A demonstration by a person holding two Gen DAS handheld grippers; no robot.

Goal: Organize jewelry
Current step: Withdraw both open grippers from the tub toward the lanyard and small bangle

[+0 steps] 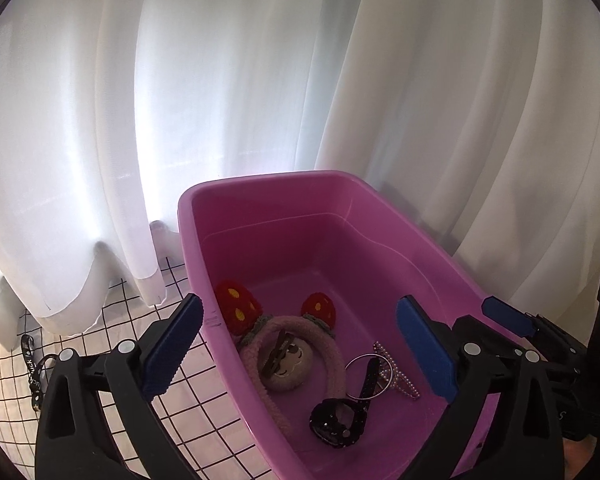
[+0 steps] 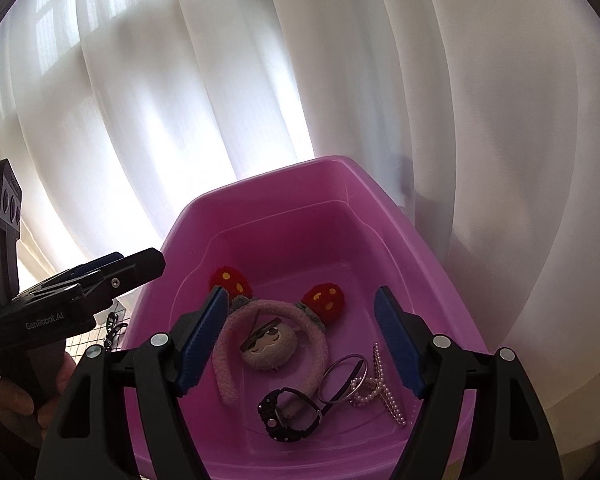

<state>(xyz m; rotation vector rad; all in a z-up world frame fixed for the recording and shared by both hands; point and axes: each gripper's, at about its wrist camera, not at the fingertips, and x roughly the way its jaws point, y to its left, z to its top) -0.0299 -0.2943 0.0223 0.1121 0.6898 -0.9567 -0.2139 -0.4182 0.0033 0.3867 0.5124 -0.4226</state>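
A pink plastic bin point(image 1: 260, 188) point(image 2: 260, 178) holds the jewelry. Inside lie a fuzzy pink headband with red mushroom ears point(image 1: 324, 344) point(image 2: 276, 308), a round plush face piece point(image 1: 288, 364) point(image 2: 270, 344), a black watch point(image 1: 338, 420) point(image 2: 288, 410), a silver bangle point(image 1: 370, 376) point(image 2: 344, 376) and a pearl hair clip point(image 1: 400, 376) point(image 2: 378, 384). My left gripper point(image 1: 300, 348) is open and empty over the bin's near left rim; it shows side-on in the right wrist view point(image 2: 112, 264). My right gripper point(image 2: 304, 344) is open and empty above the bin; one blue finger point(image 1: 508, 316) shows in the left wrist view.
White curtains point(image 1: 260, 80) point(image 2: 260, 80) hang right behind the bin. The bin stands on a white cloth with a black grid point(image 1: 100, 344). A black printed lanyard point(image 1: 30, 368) point(image 2: 112, 330) lies on the cloth left of the bin.
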